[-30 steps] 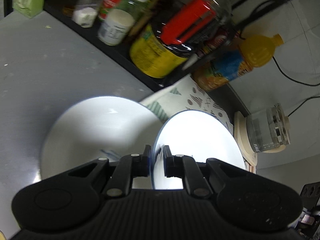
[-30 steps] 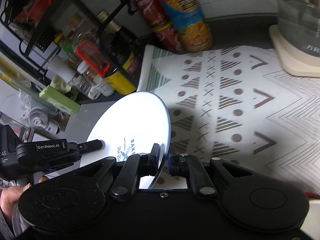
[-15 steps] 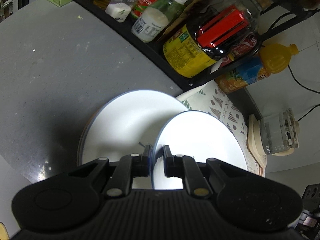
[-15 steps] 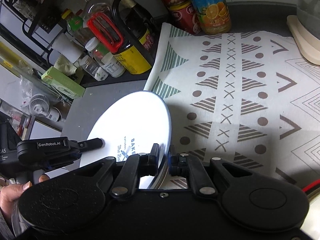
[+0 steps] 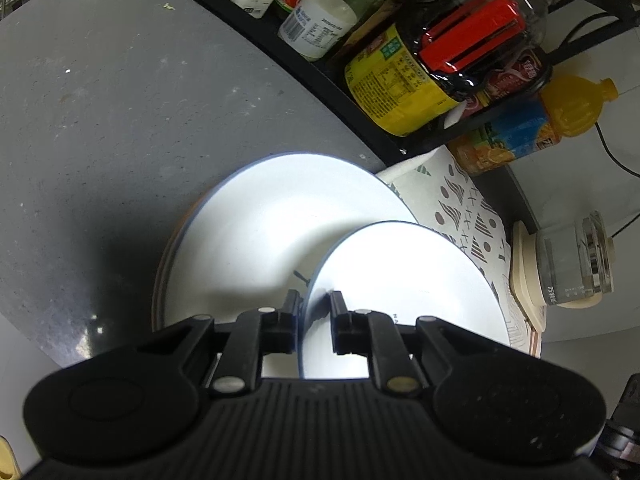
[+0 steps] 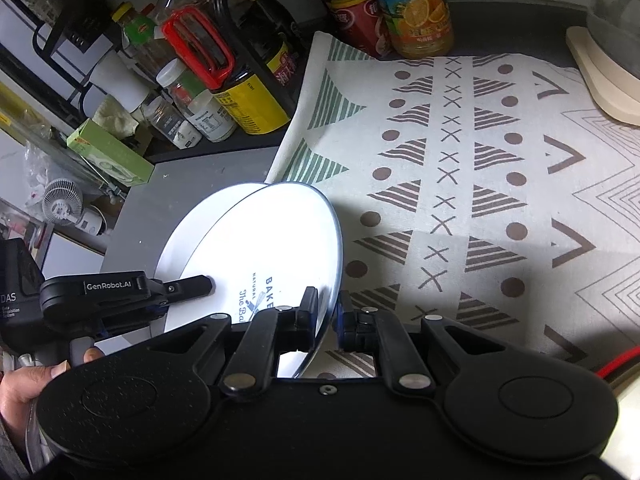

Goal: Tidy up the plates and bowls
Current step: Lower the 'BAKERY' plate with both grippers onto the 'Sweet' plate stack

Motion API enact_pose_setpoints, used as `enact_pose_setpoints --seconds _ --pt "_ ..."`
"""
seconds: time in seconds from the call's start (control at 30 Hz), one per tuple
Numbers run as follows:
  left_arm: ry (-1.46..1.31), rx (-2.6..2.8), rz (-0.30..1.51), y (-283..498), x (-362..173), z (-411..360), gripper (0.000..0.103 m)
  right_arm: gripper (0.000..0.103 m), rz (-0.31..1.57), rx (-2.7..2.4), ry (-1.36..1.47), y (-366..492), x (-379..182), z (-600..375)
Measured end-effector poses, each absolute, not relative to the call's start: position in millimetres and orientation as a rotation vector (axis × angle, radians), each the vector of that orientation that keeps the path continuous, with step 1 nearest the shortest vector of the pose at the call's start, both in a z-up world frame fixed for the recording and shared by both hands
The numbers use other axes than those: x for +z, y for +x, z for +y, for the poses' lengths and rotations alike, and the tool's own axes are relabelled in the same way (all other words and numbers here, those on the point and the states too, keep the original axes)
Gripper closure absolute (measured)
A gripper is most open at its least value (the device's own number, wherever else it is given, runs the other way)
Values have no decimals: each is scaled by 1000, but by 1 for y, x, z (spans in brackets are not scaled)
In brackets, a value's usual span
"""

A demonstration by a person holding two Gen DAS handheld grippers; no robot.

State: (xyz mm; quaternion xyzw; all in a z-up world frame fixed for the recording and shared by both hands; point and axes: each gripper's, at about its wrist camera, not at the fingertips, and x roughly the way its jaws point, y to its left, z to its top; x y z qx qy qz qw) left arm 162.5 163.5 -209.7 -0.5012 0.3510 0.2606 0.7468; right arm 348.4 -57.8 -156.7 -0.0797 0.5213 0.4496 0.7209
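My left claw (image 5: pixel 314 312) and right claw (image 6: pixel 328 312) both pinch the small plate (image 6: pixel 276 252) by its rim, tilted. It hangs over the big plate (image 5: pixel 272 232) on the grey counter (image 5: pixel 100 100), mat (image 6: pixel 480 184) to the right.

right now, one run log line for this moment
left claw: shut on small plate | right claw: shut on same plate's rim | big plate: below, on grey counter

Grey counter (image 5: pixel 100 92) under patterned cloth (image 6: pixel 460 184), plates (image 5: pixel 280 216).
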Motion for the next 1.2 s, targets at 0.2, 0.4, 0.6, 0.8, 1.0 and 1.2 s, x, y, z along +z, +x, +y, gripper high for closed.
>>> enact_pose_setpoints --seconds 0.2,0.4,0.6,0.8,1.0,1.2 --pt "-1067 590 793 165 -210 167 88 93 1155 988 -204 345 -159 -50" --pt "-1102 614 788 161 -218 167 87 93 1153 990 -243 344 -158 -43" --pt "-1152 635 780 158 -219 169 87 93 1175 983 -243 347 -158 -40" --pt "-1126 654 799 164 -216 166 87 94 1184 975 -214 349 -158 -41" --pt "-1120 683 826 165 -215 166 87 94 1191 982 -203 350 -160 -41" --pt "-1147 703 829 165 -210 171 80 97 1181 1002 -217 350 -158 -40"
